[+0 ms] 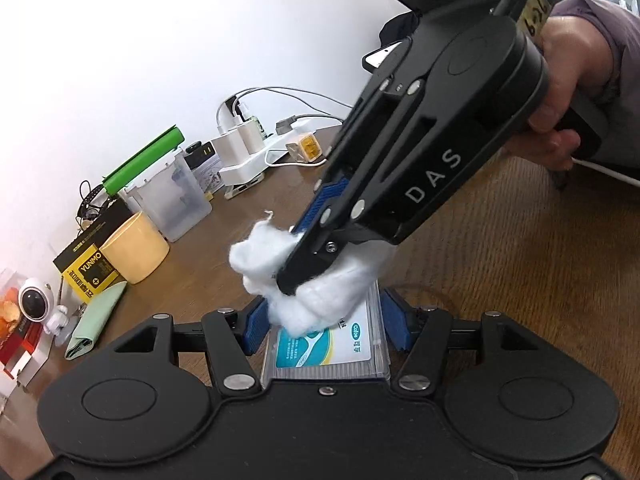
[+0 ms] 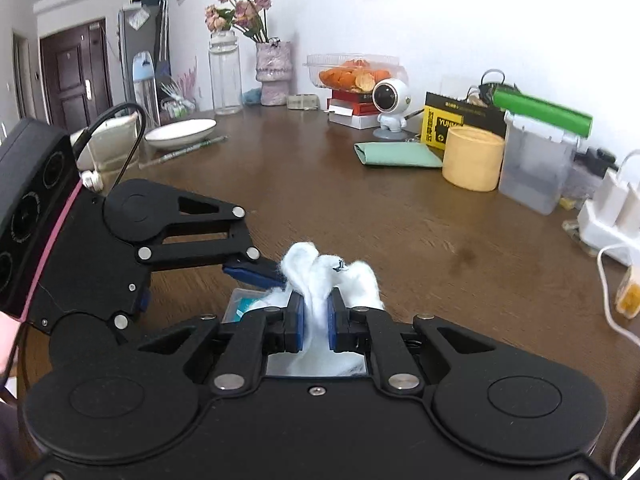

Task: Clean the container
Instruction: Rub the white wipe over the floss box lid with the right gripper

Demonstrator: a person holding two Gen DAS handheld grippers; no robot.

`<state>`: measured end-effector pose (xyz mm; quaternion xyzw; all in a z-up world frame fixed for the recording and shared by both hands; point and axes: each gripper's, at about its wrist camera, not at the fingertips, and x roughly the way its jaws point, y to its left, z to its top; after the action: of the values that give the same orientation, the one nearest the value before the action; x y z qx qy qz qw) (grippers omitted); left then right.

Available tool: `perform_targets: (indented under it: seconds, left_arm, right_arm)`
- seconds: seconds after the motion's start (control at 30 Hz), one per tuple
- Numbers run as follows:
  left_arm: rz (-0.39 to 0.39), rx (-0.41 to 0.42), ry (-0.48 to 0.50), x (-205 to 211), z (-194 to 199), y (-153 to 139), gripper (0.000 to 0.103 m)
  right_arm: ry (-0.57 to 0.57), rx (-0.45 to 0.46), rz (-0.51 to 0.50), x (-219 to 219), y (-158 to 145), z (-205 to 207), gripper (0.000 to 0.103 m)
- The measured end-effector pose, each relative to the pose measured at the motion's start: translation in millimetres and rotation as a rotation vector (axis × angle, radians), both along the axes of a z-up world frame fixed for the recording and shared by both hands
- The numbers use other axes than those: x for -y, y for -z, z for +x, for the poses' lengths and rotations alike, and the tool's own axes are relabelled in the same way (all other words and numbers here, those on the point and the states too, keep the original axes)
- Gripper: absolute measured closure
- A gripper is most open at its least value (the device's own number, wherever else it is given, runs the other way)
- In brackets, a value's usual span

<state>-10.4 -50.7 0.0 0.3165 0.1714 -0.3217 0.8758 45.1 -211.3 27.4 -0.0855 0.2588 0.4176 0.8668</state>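
**Cotton wad pressed onto a small clear container on a wooden table**

Table (image 2: pixel 400 216): dark brown wood, carries every item below.

Right gripper (image 2: pixel 314 322): black body, blue pads. Its two fingers stand close together and pinch a wad of white cotton between them. In the left wrist view it comes down at a slant from the upper right, a hand (image 1: pixel 560 92) around its handle.

Left gripper (image 1: pixel 326 328): black body, blue pads. Its fingers stand on either side of the container, which lies between them; whether the pads touch its sides cannot be told.

Clear lidded box (image 2: pixel 532 168): frosted plastic, upright near the wall, a green roll (image 2: pixel 540 110) lying across its top.

Yellow cup (image 2: pixel 472 158): round, just beside the lidded box.

Container (image 1: pixel 328 354): small, flat, clear plastic, white and teal printed label on top. Lies on the table at the front, between the left gripper's fingers.

Cotton wad (image 1: pixel 304 280): white, fluffy, held by the right gripper and resting on the far end of the container's top, covering part of the label.
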Motion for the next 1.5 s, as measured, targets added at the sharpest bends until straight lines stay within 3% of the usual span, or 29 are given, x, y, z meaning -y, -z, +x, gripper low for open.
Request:
perform_targets:
  seconds: [0.57,0.73,0.8,0.83,0.97,1.13,1.2,1.23,1.5]
  left_arm:
    - [-0.005,-0.013,0.002,-2,-1,-1,0.047]
    - [-0.034,-0.057,-0.012,-6,7,-4,0.043]
    - [-0.049,-0.074,-0.021,-9,11,-5,0.027]
    - [-0.056,-0.085,-0.025,-10,13,-6,0.024]
    - [-0.072,-0.129,-0.035,-14,16,-8,0.024]
    - [-0.107,-0.199,-0.059,-21,23,-9,0.026]
    - [-0.119,-0.211,-0.052,-23,23,-9,0.043]
    - [-0.124,-0.215,-0.052,-24,24,-9,0.045]
    - [-0.133,-0.230,-0.027,-26,22,-9,0.045]
  right_arm:
    - [0.005,0.020,0.030,8,3,-2,0.091]
    - [0.045,0.006,0.081,22,-1,5,0.091]
    - [0.032,0.007,0.087,21,-2,3,0.091]
    - [0.023,0.011,0.088,19,-2,1,0.091]
    - [-0.001,0.019,0.092,17,-2,-2,0.091]
    - [-0.023,0.018,0.104,15,-3,-7,0.091]
    - [-0.033,0.014,0.107,14,-3,-9,0.091]
    - [-0.036,0.015,0.104,12,-3,-12,0.091]
    - [-0.044,0.009,0.105,10,-2,-13,0.091]
